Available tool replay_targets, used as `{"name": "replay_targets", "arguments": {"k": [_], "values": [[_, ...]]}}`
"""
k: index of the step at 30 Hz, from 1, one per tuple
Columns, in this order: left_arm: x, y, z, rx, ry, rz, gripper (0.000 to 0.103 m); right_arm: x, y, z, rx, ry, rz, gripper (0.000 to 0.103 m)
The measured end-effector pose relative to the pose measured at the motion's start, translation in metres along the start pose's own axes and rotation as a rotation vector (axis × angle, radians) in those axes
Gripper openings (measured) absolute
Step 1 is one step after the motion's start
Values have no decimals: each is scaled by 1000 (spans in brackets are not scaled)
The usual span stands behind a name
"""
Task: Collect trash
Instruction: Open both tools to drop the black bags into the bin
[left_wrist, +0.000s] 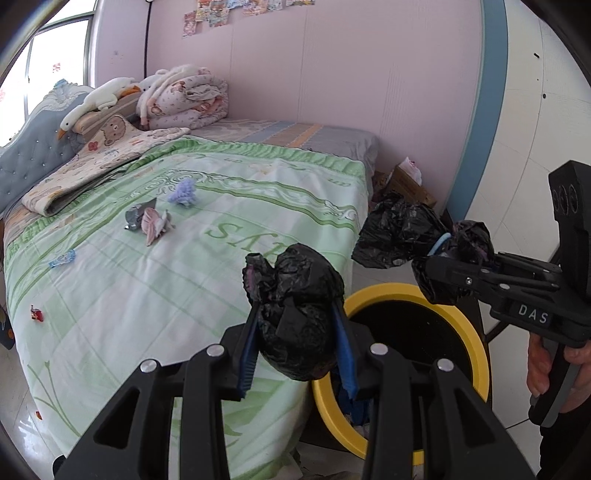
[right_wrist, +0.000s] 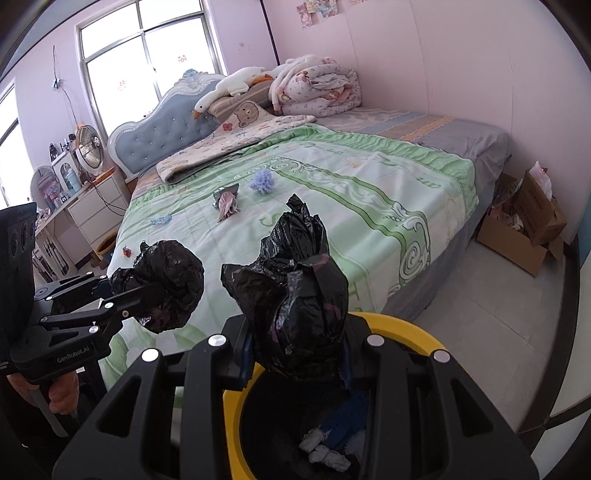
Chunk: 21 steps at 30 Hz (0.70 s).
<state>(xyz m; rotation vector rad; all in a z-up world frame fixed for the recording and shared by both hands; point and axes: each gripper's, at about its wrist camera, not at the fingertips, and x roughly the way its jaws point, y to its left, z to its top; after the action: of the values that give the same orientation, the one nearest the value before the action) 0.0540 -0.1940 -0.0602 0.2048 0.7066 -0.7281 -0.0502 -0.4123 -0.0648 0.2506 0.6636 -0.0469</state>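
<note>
Bin (right_wrist: 413, 328) beside bed (right_wrist: 332, 206) foot; scraps (right_wrist: 325, 452) inside; box (right_wrist: 524, 236) by wall.

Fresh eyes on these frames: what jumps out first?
Each gripper, left gripper and right gripper, is shut on a crumpled black bag wad. Below them is the yellow-rimmed bin. Behind it, small scraps litter the green bedspread.
</note>
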Motion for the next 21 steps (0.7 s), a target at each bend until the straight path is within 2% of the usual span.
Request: {"name": "replay_targets", "arguments": {"k": [21], "values": [[41,-40,-30,55,136,-61,34,-4,-40,-46,58,87,-35,35]]}}
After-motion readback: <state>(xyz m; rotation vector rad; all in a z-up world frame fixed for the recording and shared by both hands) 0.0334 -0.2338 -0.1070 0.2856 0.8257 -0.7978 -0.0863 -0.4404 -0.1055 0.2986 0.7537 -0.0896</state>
